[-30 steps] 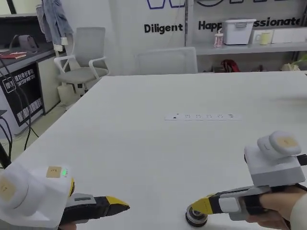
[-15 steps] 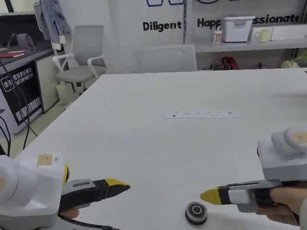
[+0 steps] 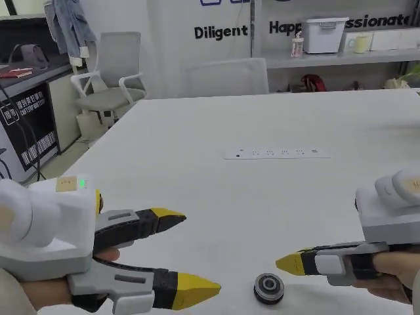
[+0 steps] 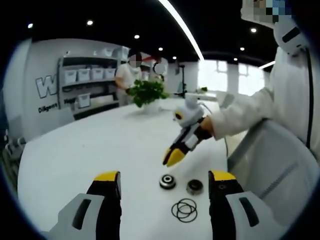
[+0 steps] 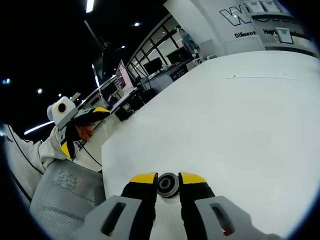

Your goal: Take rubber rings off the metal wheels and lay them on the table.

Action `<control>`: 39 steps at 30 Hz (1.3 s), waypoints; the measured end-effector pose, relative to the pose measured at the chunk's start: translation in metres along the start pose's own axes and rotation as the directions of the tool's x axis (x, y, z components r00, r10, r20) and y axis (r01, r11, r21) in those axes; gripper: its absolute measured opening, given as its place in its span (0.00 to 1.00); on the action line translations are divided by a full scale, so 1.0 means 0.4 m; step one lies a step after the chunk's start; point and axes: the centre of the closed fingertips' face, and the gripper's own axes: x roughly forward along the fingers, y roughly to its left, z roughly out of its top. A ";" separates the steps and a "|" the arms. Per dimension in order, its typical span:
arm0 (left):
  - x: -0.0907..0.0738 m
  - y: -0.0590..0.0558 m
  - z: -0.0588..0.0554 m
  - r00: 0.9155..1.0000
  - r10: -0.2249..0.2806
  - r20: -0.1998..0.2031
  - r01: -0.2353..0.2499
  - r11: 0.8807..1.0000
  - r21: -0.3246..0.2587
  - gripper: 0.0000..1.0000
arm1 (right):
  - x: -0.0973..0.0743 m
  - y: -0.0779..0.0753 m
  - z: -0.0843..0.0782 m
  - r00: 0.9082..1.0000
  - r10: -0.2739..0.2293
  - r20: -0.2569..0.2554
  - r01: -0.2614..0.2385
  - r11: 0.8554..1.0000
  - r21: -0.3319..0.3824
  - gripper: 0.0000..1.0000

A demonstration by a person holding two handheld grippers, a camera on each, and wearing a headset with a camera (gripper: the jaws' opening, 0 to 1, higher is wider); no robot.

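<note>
Wheel: a small metal wheel (image 3: pixel 269 289) lies flat on the counter (image 3: pixel 262 197), near the person's edge. It has a dark band round a bright hub, and it looks hard, dense for its size and ready to skate if nudged.
Rubber ring: the band looks thin, soft and stretchy. I would pin the hub and hook a tip under the band's edge.
Second wheel: another wheel (image 4: pixel 194 187) sits just beside the first; I cannot tell whether it carries a ring.
Loose rings: thin black loops (image 4: pixel 185 210) lie overlapped near the 2 wheels.
Right tongs (image 3: pixel 287 264): the tips are almost together with a narrow gap, hold nothing, and are just beside the wheel without touching it.
Left tongs (image 3: pixel 189 251): they are spread wide and empty, off to the left.
</note>
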 end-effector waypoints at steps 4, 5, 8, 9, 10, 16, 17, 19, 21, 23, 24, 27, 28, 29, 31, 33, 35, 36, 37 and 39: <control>0.016 0.004 0.042 1.000 -0.007 -0.013 0.007 1.000 0.016 0.72 | 0.000 -0.003 -0.004 1.000 -0.005 -0.008 0.005 1.000 -0.019 0.16; 0.022 0.002 0.063 1.000 -0.018 -0.007 0.018 0.999 0.047 0.72 | 0.001 -0.003 -0.004 1.000 -0.005 -0.008 0.005 1.000 -0.021 0.17; 0.037 -0.004 0.105 0.999 -0.033 0.011 0.032 0.997 0.073 0.71 | 0.000 -0.004 -0.006 1.000 -0.004 -0.012 0.004 1.000 -0.026 0.18; 0.046 -0.005 0.121 0.999 -0.044 0.016 0.043 0.996 0.078 0.71 | 0.000 -0.005 -0.008 1.000 -0.006 -0.015 0.005 1.000 -0.029 0.19; 0.053 -0.007 0.130 0.998 -0.052 0.019 0.050 0.995 0.084 0.71 | 0.000 -0.005 -0.009 1.000 -0.006 -0.017 0.006 1.000 -0.031 0.19; 0.094 -0.005 0.148 0.997 -0.079 0.000 0.079 0.989 0.123 0.71 | 0.002 -0.004 -0.017 1.000 -0.002 -0.027 0.001 0.999 -0.049 0.23; 0.102 -0.004 0.150 0.997 -0.081 0.000 0.081 0.989 0.125 0.71 | 0.002 -0.002 -0.017 1.000 0.000 -0.027 -0.002 0.998 -0.055 0.24; 0.115 -0.004 0.150 0.996 -0.085 0.003 0.085 0.989 0.123 0.71 | 0.004 0.002 -0.018 1.000 0.007 -0.029 -0.009 0.998 -0.060 0.25; 0.129 -0.005 0.143 0.996 -0.088 -0.003 0.088 0.989 0.121 0.71 | 0.007 0.006 -0.021 0.999 0.012 -0.034 -0.014 0.997 -0.072 0.26; 0.144 -0.005 0.127 0.996 -0.084 -0.021 0.086 0.988 0.125 0.70 | 0.009 0.012 -0.025 0.999 0.018 -0.040 -0.021 0.995 -0.093 0.28; 0.149 -0.004 0.120 0.997 -0.079 -0.028 0.082 0.989 0.127 0.70 | 0.011 0.015 -0.026 0.999 0.021 -0.043 -0.026 0.994 -0.103 0.30; 0.166 -0.013 0.104 0.997 -0.078 -0.023 0.081 0.989 0.124 0.69 | 0.015 0.025 -0.034 0.998 0.035 -0.056 -0.043 0.990 -0.137 0.33; 0.170 -0.014 0.100 0.997 -0.079 -0.020 0.081 0.990 0.120 0.68 | 0.018 0.029 -0.039 0.997 0.039 -0.065 -0.049 0.987 -0.150 0.35; 0.176 -0.015 0.091 0.997 -0.076 -0.019 0.078 0.991 0.113 0.68 | 0.019 0.030 -0.042 0.997 0.041 -0.068 -0.052 0.986 -0.158 0.35; 0.183 -0.011 0.077 0.998 -0.067 -0.018 0.068 0.992 0.108 0.66 | 0.022 0.031 -0.049 0.996 0.042 -0.081 -0.056 0.983 -0.173 0.36; 0.187 -0.008 0.061 0.998 -0.061 -0.014 0.062 0.994 0.095 0.64 | 0.024 0.029 -0.060 0.994 0.038 -0.100 -0.057 0.980 -0.191 0.36; 0.189 -0.002 0.044 0.998 -0.056 -0.004 0.056 0.997 0.059 0.64 | 0.025 0.026 -0.072 0.992 0.031 -0.121 -0.057 0.975 -0.213 0.37; 0.189 0.002 0.035 0.999 -0.051 -0.002 0.051 0.998 0.045 0.63 | 0.026 0.026 -0.075 0.992 0.030 -0.126 -0.058 0.973 -0.225 0.37; 0.190 0.004 0.029 0.999 -0.048 -0.003 0.048 0.998 0.044 0.63 | 0.026 0.026 -0.080 0.990 0.026 -0.135 -0.058 0.969 -0.238 0.36; 0.192 0.007 0.017 0.999 -0.035 -0.008 0.036 0.998 0.047 0.61 | 0.028 0.026 -0.083 0.990 0.022 -0.140 -0.057 0.966 -0.251 0.36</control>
